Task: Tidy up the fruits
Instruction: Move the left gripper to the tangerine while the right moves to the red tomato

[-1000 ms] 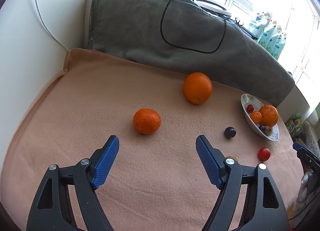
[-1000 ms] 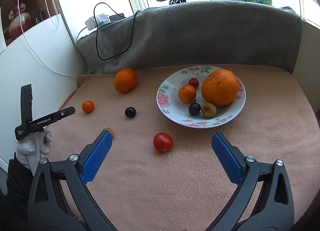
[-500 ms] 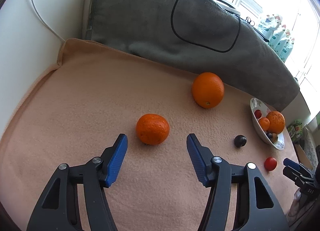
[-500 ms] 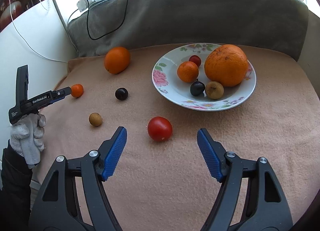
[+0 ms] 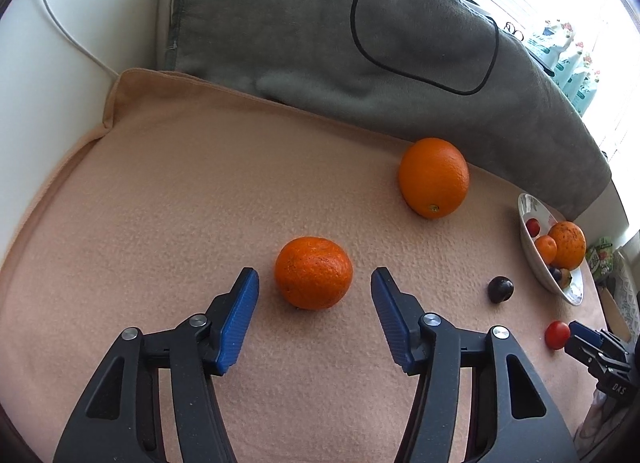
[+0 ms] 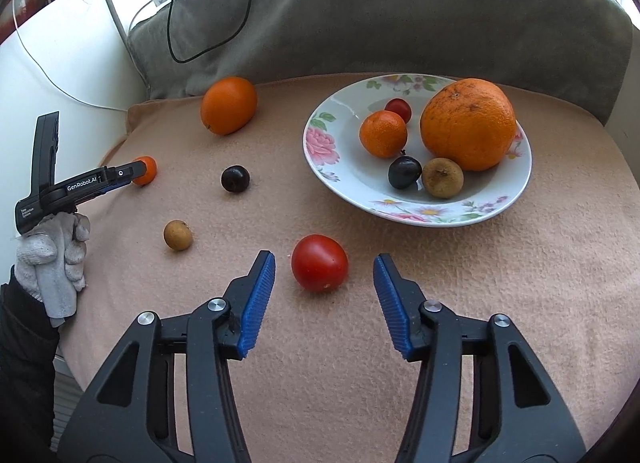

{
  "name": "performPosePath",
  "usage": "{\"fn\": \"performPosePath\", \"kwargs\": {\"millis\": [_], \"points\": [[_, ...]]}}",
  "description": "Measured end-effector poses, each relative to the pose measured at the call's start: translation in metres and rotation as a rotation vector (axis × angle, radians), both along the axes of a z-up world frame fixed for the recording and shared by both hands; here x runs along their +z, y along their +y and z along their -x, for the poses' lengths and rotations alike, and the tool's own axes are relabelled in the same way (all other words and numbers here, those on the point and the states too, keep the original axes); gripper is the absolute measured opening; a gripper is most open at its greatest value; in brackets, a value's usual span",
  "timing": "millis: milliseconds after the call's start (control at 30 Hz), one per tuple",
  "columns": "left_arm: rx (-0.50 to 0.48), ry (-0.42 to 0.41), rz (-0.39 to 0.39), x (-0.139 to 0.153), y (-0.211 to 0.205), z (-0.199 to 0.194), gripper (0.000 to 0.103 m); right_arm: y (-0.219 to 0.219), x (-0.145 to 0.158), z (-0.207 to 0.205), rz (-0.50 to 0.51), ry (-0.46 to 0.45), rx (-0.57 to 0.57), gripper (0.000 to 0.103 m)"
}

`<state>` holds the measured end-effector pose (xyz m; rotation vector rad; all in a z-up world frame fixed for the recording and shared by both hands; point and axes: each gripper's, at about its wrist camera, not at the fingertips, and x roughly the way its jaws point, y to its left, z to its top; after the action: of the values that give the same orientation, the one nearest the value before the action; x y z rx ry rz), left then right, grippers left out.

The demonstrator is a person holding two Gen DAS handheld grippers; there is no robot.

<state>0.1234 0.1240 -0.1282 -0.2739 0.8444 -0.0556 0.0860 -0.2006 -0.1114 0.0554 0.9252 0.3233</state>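
Observation:
My left gripper is open with a small mandarin between its blue pads, not touching. My right gripper is open around a red tomato on the peach blanket. A floral plate holds a big orange, a mandarin, a small red fruit, a dark plum and a brown fruit. Loose on the blanket are an orange, a dark plum and a brown fruit. The left gripper also shows in the right wrist view.
A grey blanket with a black cable covers the backrest behind. A white wall borders the left. The blanket edge drops off at the front left. Bottles stand at the window.
Both grippers moved forward and narrowed their jaws. The left one now brackets the mandarin, the right one brackets the tomato.

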Motion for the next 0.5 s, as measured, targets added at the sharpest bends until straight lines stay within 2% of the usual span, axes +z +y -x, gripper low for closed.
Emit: {"fn": "performPosePath", "kwargs": {"millis": [300,500], "points": [[0.008,0.021,0.003,-0.0070,0.0012,-0.0091,0.051,0.0013,-0.0056,-0.0068,0.006,0.021,0.004,0.041],[0.008,0.022,0.012,-0.0080,0.0017,-0.0107,0.043,0.0031,-0.0060,-0.0083,0.007,0.026,0.008,0.037]]}}
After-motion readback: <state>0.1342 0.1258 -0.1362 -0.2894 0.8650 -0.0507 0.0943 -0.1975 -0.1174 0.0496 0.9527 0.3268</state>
